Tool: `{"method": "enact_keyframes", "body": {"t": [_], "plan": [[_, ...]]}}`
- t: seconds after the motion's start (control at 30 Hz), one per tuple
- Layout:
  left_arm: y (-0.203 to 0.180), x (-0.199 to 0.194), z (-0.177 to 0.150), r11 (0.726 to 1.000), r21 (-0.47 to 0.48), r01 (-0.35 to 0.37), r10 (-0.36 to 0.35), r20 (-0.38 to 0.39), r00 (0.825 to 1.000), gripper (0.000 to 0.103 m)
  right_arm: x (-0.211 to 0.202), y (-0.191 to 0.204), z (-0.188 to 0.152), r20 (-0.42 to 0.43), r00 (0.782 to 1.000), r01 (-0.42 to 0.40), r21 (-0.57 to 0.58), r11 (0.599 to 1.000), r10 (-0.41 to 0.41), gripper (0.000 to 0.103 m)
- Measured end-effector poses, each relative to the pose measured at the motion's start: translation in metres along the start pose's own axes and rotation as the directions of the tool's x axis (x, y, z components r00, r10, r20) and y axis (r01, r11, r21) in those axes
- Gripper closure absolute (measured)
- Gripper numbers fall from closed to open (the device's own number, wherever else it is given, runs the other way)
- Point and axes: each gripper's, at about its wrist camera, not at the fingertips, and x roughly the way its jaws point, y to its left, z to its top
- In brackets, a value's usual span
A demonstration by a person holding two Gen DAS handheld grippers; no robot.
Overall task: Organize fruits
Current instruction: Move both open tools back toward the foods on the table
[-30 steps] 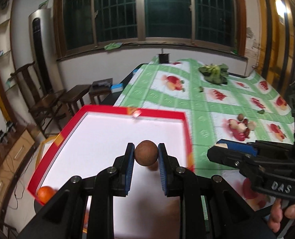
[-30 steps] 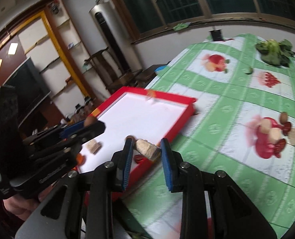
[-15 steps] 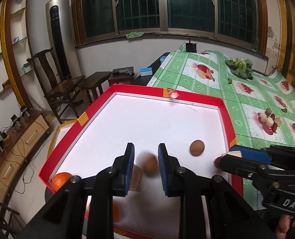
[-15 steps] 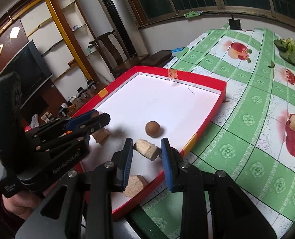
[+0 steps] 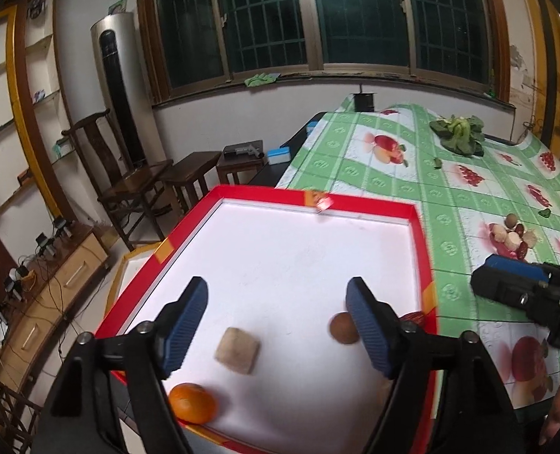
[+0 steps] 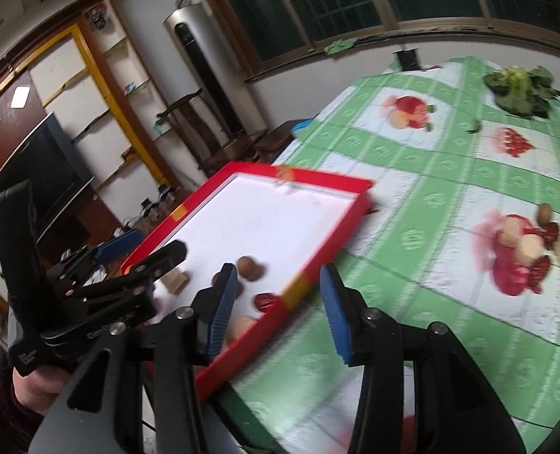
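- Tabletop (image 5: 450, 174) under green fruit-print cloth; red-rimmed tray (image 5: 355, 204) at its corner.
- Left tongs (image 5: 278, 325) have just been opening, now wide, nothing gripped.
- Right tongs (image 6: 280, 302) have just been opening, empty, straddling the tray rim.
- In tray: orange (image 5: 192, 403), tan block (image 5: 237, 349), brown round fruit (image 5: 343, 327).

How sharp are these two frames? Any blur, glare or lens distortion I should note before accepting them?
Left wrist view: mostly sharp, slight smear on the brown round fruit and the red tray rim, whose white floor is nearly blown out; strong fisheye bowing of the window frames. Right wrist view: clear motion blur over the tray and tablecloth, dark vignette corners.
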Motion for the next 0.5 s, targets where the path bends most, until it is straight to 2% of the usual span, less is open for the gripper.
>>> {"method": "enact_keyframes", "body": {"t": [0.3,0.5], "plan": [[-0.039,-0.013,0.012,0.997,0.079,0.027,-0.029,0.024,0.999,0.025,-0.051,-0.051,0.005,0.089,0.992,0.086,0.074,0.994,-0.092,0.055],[-0.063,-0.019,0.017,0.992,0.124,0.038,-0.042,0.032,0.999,0.024,-0.078,-0.080,0.003,0.129,0.983,0.111,0.133,0.985,-0.128,0.055]]}}
